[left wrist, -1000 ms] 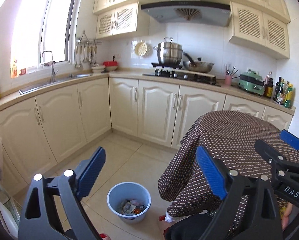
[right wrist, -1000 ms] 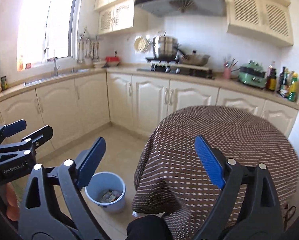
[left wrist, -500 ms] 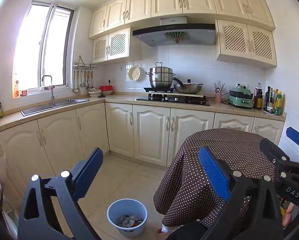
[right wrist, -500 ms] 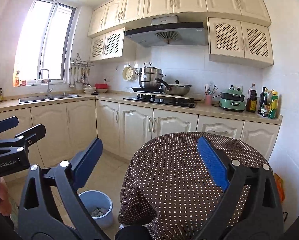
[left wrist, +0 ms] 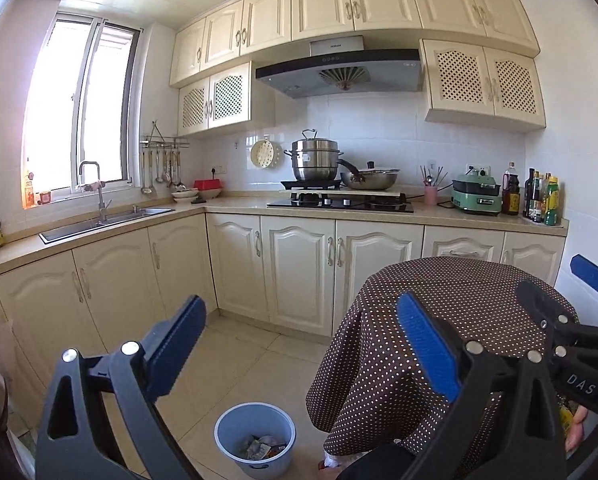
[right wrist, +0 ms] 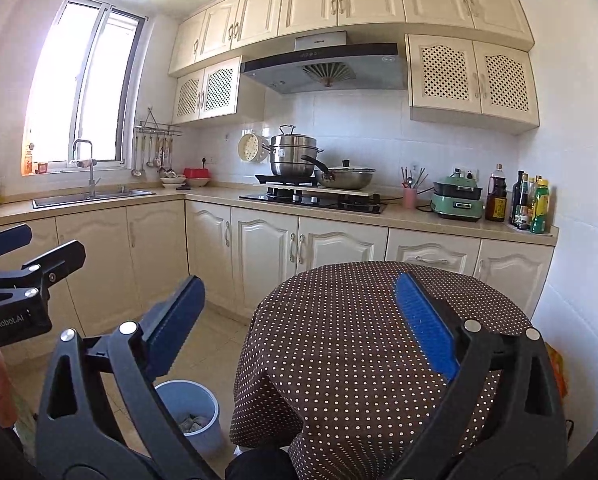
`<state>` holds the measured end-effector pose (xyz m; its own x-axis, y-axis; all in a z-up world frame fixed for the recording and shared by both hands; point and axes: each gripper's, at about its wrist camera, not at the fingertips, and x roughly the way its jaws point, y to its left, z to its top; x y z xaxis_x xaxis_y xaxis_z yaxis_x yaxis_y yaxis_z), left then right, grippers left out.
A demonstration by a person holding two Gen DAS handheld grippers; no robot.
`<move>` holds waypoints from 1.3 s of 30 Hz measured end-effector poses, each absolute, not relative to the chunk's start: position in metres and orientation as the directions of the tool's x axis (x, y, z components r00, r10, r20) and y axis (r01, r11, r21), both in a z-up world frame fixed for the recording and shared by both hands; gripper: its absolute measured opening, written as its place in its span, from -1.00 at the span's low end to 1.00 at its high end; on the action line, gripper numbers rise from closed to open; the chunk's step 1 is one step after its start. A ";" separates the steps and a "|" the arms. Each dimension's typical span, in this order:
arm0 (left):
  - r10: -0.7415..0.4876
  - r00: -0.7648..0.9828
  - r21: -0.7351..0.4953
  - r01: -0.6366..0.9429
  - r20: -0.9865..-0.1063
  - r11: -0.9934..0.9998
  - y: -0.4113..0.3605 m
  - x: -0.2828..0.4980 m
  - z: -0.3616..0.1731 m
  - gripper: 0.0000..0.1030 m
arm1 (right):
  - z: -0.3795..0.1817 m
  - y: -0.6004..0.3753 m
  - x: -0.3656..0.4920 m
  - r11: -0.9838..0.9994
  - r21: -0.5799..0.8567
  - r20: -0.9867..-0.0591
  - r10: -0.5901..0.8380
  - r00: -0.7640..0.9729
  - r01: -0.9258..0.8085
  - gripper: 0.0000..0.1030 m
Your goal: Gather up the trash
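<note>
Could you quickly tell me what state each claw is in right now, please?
Left claw: open, holding nothing.
Right claw: open, holding nothing.

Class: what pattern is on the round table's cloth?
Dark brown tablecloth with small white dots, clearest in the right wrist view.

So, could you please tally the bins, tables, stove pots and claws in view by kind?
Blue bin: 1
Cloth-covered table: 1
Stove pots: 2 (steamer pot, lidded pan)
Claws: 2 (left claw, right claw)
Total: 6
</note>
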<state>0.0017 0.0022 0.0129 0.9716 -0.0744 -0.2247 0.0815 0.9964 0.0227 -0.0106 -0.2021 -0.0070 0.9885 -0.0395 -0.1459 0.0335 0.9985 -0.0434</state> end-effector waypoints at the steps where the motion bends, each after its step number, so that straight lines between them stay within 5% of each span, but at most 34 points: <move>1: -0.076 0.971 0.023 0.084 -0.226 0.996 0.001 0.002 0.012 0.84 | -0.006 -0.201 -0.010 0.998 -0.043 -0.146 -0.040 0.988 0.035 0.84; 39: -0.082 0.969 0.007 0.086 -0.233 0.996 0.008 0.007 0.009 0.84 | -0.007 -0.197 -0.006 0.998 -0.053 -0.158 -0.033 0.987 0.025 0.84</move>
<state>0.0068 0.0081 0.0092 0.9690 -0.0822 -0.2329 0.0861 0.9963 0.0067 -0.0060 -0.1966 -0.0072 0.9870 -0.0334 -0.1575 0.0252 0.9983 -0.0533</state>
